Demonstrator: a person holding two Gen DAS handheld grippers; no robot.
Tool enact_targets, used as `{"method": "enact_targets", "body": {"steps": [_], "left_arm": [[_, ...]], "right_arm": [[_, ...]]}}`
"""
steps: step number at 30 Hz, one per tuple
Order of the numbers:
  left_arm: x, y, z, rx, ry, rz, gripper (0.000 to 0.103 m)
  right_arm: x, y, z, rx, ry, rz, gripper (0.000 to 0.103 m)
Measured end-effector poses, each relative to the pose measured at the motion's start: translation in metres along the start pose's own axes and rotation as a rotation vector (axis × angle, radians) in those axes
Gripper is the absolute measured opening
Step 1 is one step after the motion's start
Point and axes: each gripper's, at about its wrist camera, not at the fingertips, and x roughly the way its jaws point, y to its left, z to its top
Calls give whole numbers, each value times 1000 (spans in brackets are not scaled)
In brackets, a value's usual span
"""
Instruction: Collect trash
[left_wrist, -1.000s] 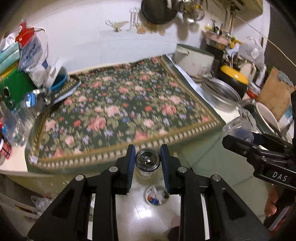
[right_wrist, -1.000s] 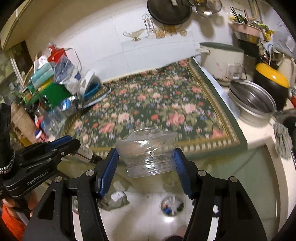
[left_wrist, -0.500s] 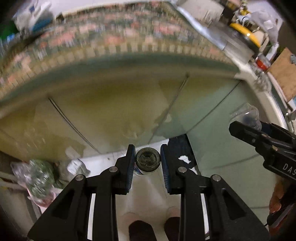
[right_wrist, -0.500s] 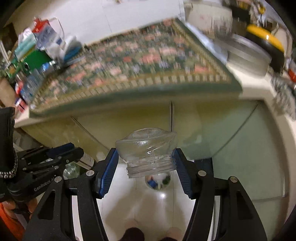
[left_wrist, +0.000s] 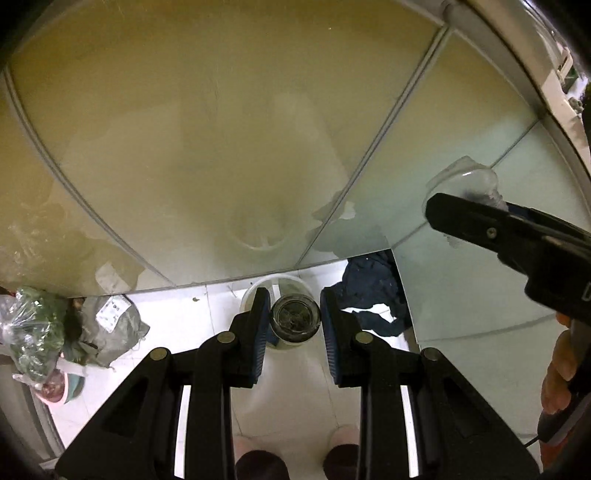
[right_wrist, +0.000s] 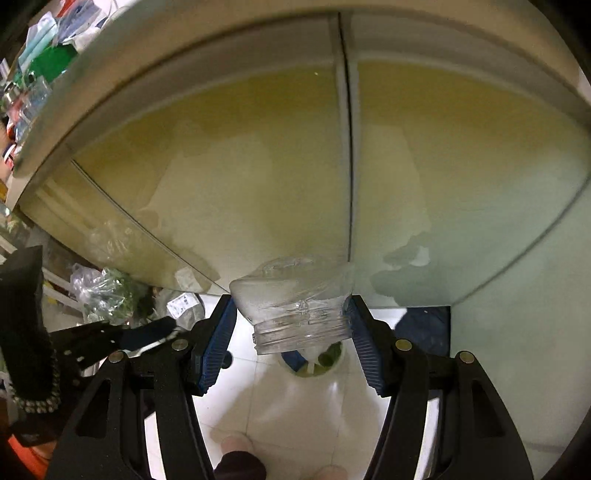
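Note:
My left gripper (left_wrist: 294, 321) is shut on a small glass bottle (left_wrist: 294, 320), seen end-on with its dark round mouth facing me. It hangs just over a white round bin (left_wrist: 258, 291) on the floor tiles. My right gripper (right_wrist: 291, 325) is shut on a crumpled clear plastic container (right_wrist: 295, 302) with a threaded rim, held above the same bin (right_wrist: 317, 363), which holds green and blue waste. In the left wrist view the right gripper (left_wrist: 472, 206) and its container (left_wrist: 465, 181) show at the right. The left gripper (right_wrist: 147, 332) appears at the left of the right wrist view.
Frosted yellowish cabinet doors (left_wrist: 221, 147) fill the space ahead, under the counter edge (right_wrist: 110, 74). Dark blue cloth (left_wrist: 373, 295) lies in a gap at the cabinet foot. Bags of greens (left_wrist: 33, 332) and a grey packet (left_wrist: 110, 325) sit on the floor at left. A person's feet (left_wrist: 262, 458) stand below.
Both grippers have dropped from counter height to near the floor, tilting downward. The flowered mat has left view; cabinet doors and the bin now fill it. Both grips are unchanged.

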Motion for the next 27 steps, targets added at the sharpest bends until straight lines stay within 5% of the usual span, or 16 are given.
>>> {"method": "enact_targets", "body": {"steps": [6, 9, 14, 19, 27], "left_arm": [[18, 6, 5, -1, -33, -7, 27], [19, 11, 9, -14, -20, -11, 34], [1, 6, 18, -10, -9, 25, 40], [-69, -17, 34, -17, -50, 59, 40], [-251, -80, 52, -5, -218, 145, 42]], "right_arm": [[16, 0, 0, -20, -17, 22, 59], [20, -7, 3, 8, 4, 43, 68], [6, -10, 8, 15, 7, 27, 69], [-46, -8, 22, -9, -27, -2, 69], [-227, 13, 60, -74, -185, -12, 69]]}}
